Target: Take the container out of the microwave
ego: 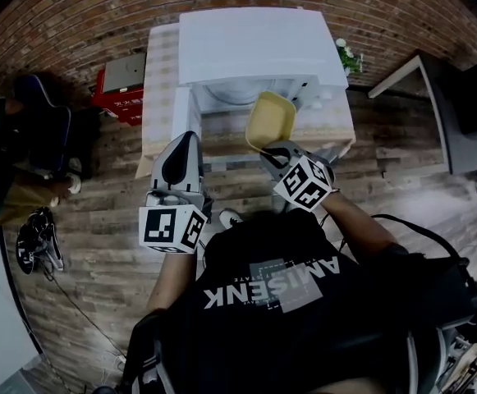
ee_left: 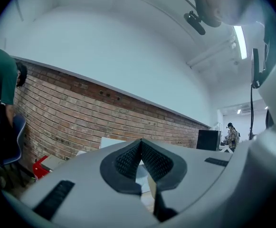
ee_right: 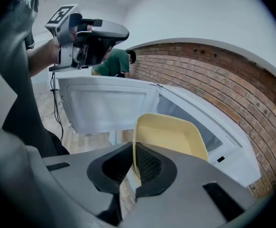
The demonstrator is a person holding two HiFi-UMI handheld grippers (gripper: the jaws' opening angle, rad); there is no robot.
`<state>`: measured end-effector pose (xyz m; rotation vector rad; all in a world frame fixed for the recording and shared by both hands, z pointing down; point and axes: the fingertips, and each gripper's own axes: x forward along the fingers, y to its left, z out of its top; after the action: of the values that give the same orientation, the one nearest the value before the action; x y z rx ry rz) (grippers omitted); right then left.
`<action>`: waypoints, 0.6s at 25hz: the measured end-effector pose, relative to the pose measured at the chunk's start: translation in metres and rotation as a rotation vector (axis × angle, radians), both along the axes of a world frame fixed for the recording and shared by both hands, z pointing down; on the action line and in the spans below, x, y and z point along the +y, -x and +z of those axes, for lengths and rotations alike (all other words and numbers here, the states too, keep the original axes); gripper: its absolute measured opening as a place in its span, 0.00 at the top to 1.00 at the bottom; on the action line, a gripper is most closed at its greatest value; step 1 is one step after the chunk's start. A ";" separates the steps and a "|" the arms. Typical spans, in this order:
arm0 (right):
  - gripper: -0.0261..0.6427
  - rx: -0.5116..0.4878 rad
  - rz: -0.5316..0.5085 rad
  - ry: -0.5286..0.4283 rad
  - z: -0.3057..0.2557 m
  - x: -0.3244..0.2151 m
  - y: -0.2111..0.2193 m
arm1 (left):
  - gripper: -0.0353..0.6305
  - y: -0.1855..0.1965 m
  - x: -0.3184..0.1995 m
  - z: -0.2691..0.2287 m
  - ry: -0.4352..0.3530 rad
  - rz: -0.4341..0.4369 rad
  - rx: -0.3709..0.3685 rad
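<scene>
The pale yellow container hangs tilted in front of the white microwave. It is outside the oven's opening, and the door stands open to the left. My right gripper is shut on the container's near rim. In the right gripper view the rim of the container is pinched between the pads, with the microwave and its door behind. My left gripper hovers by the door, shut with nothing in it. Its pads meet at the tips.
The microwave sits on a wooden table against a brick wall. A red box stands to the left and a small plant to the right. A person sits at far left. A white table is at right.
</scene>
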<state>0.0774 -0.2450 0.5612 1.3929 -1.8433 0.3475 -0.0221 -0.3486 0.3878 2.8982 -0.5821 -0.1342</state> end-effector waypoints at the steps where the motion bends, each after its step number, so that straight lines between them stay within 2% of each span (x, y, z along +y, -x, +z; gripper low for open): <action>1: 0.88 0.004 0.001 -0.006 -0.006 0.005 -0.003 | 0.93 -0.003 0.002 0.000 0.004 -0.001 0.002; 7: 0.89 0.017 0.028 -0.069 -0.045 0.028 -0.027 | 0.93 -0.032 0.018 -0.006 0.004 0.026 -0.005; 12: 0.88 0.038 0.041 -0.121 -0.074 0.047 -0.053 | 0.93 -0.057 0.032 -0.008 0.022 0.014 -0.016; 15: 0.89 0.052 0.053 -0.147 -0.088 0.058 -0.073 | 0.93 -0.070 0.045 -0.013 0.006 0.029 -0.015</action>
<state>0.1500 -0.1874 0.4728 1.5386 -1.8224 0.2040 0.0483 -0.3038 0.3746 2.9029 -0.5423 -0.1060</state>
